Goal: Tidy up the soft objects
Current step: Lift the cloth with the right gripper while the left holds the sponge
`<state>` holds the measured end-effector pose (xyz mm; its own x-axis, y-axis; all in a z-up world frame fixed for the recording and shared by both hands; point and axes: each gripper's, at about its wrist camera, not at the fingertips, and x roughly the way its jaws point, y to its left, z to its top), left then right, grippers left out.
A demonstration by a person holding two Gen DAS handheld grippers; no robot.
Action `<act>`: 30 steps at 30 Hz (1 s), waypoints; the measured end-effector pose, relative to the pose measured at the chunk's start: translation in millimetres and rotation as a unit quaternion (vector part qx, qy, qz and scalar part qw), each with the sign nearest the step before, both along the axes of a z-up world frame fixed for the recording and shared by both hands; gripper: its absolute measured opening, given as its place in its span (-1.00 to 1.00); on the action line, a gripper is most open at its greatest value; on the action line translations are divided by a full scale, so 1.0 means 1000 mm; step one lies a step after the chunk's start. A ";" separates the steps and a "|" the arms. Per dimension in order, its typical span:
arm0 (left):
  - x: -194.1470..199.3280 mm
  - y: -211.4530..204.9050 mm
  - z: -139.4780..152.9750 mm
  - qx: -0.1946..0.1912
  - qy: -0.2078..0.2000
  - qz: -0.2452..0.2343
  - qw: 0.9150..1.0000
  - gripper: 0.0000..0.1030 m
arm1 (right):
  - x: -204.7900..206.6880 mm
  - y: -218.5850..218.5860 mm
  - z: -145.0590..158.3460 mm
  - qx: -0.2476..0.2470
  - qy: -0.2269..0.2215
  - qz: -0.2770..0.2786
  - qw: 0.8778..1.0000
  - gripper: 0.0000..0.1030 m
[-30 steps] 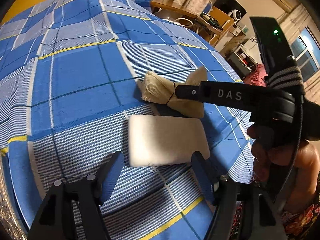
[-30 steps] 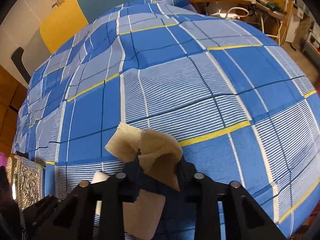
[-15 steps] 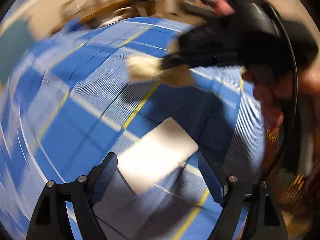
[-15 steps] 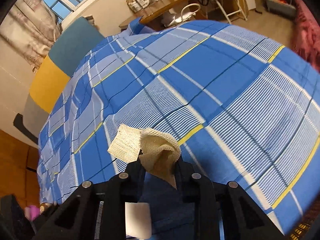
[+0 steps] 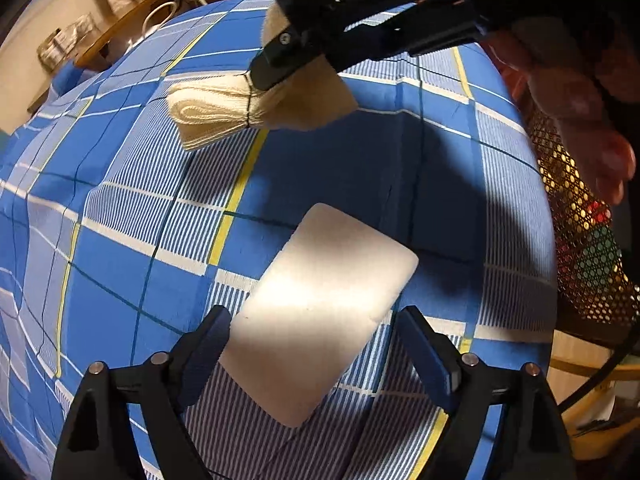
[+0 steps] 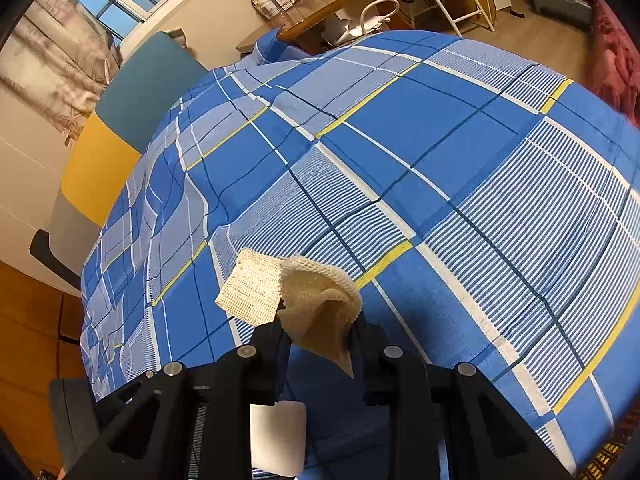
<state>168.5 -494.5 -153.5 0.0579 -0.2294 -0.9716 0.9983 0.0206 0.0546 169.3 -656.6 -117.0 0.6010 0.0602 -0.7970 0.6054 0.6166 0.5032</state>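
A white rectangular sponge (image 5: 320,308) lies flat on the blue checked bedspread (image 5: 120,208). My left gripper (image 5: 314,354) hovers just over its near end, open wide, a blue pad on each side and neither pressing it. My right gripper (image 6: 318,328) is shut on a cream knitted cloth tied with a thread (image 6: 296,296); it holds the bundle above the bed. In the left wrist view the cream cloth (image 5: 224,110) hangs from the right gripper (image 5: 260,76) at the top. The sponge (image 6: 278,438) shows between the right gripper's arms, below.
A person's hand (image 5: 572,96) grips the right tool at the upper right. A black mesh basket (image 5: 580,248) stands past the bed's right edge. A wooden desk (image 6: 332,4) with a white chair (image 6: 376,16) stands beyond the bed, and a yellow and teal headboard (image 6: 120,128) at its left.
My left gripper has rolled and shifted, so the sponge now lies slanted between its wider jaws. My right gripper has lifted the cream cloth away from the sponge and turned.
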 end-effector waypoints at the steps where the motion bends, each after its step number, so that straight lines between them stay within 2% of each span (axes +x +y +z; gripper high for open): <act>1: 0.003 -0.001 0.000 -0.002 -0.004 0.009 1.000 0.48 | 0.000 0.000 0.000 0.001 -0.001 0.000 1.000 -0.49; 2: 0.005 -0.002 0.003 -0.006 -0.010 0.028 1.000 0.39 | 0.000 -0.001 0.000 0.001 -0.001 -0.001 1.000 -0.49; 5: 0.007 0.001 0.004 -0.009 -0.002 0.059 0.998 0.35 | -0.001 -0.001 -0.002 0.000 0.002 -0.004 1.000 -0.49; 9: -0.007 0.006 0.004 -0.017 -0.037 0.047 0.998 0.25 | 0.000 -0.001 -0.004 0.009 0.001 -0.004 1.000 -0.49; 17: -0.008 0.032 0.022 -0.061 -0.035 0.118 0.991 0.23 | 0.001 -0.001 -0.005 0.001 0.002 -0.003 1.000 -0.49; 21: 0.000 0.055 0.042 -0.100 -0.027 0.178 0.979 0.23 | 0.003 0.003 -0.001 -0.007 -0.005 0.006 1.000 -0.49; 25: 0.004 0.080 0.072 -0.169 0.000 0.242 0.956 0.23 | 0.005 0.009 0.003 -0.018 -0.017 0.016 1.000 -0.49; 27: -0.010 0.093 0.088 -0.202 0.011 0.251 0.947 0.23 | 0.007 0.012 0.004 -0.021 -0.021 0.023 0.999 -0.49; 30: -0.033 0.113 0.113 -0.242 0.013 0.248 0.938 0.23 | 0.009 0.018 0.006 -0.026 -0.024 0.034 0.999 -0.49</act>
